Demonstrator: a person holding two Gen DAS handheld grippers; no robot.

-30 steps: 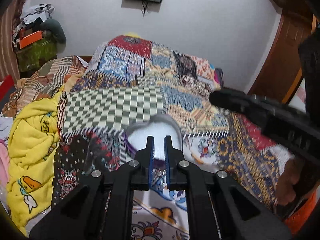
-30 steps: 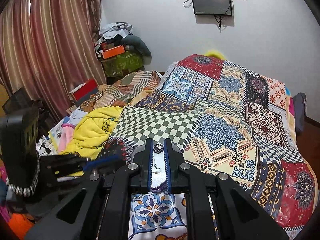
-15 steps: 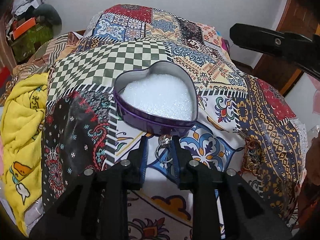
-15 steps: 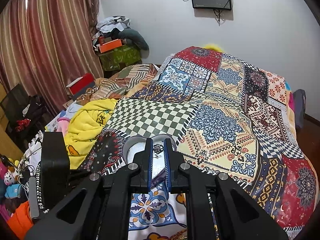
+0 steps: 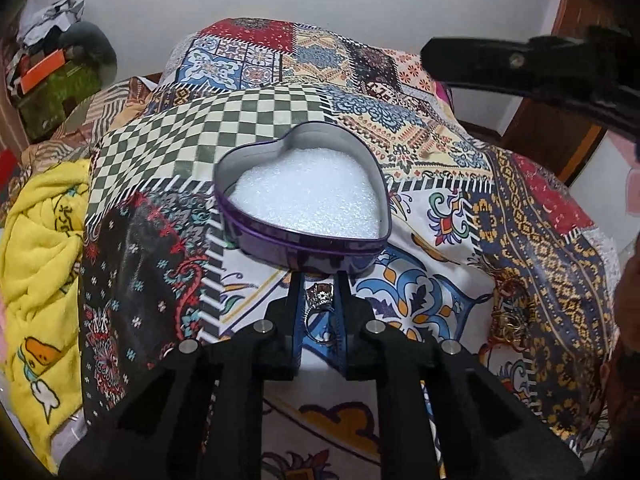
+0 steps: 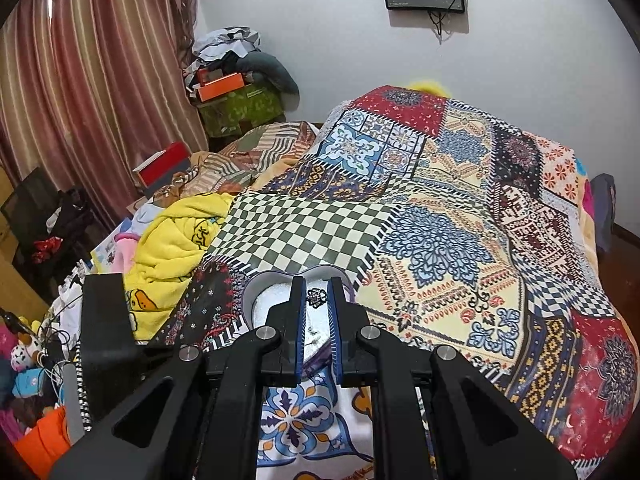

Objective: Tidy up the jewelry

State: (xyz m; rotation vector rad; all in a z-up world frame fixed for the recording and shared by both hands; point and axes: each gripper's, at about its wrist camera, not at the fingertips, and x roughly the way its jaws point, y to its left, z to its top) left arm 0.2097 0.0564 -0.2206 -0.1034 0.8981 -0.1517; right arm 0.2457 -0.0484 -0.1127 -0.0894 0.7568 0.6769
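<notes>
A patchwork bedspread (image 5: pixel 256 136) covers the bed, a soft printed cloth of checks, florals and tile-like squares. A rumpled yellow fleece blanket (image 5: pixel 36 240) lies along its left edge.

Toward the near edge of the bedspread sits a heart-shaped tin (image 5: pixel 304 196), purple outside with smooth metal walls and a bed of white, grainy foam inside. In the left wrist view its point faces right and its two lobes face up and left, so its long axis runs roughly across the picture.

The left gripper (image 5: pixel 318 300) reaches down just short of the tin's near wall, black-bodied with blue-lined fingers. Its jaws are closing, and a silver ring (image 5: pixel 318 306) with a dark reddish stone lies between them on the cloth; the stone end points toward the tin and the round band toward the camera. Whether the pads already press on it cannot be told.

The right gripper (image 6: pixel 317 300) is of the same build and hovers over the near side of the tin, seen from the right wrist camera. Its jaws are nearly closed on a small ornate silver ring (image 6: pixel 317 297), held at the fingertips with its crown-like head upward.

A small tangle of gold-coloured jewelry (image 5: pixel 510 320) lies near the right edge of the bedspread, well apart from the tin.
</notes>
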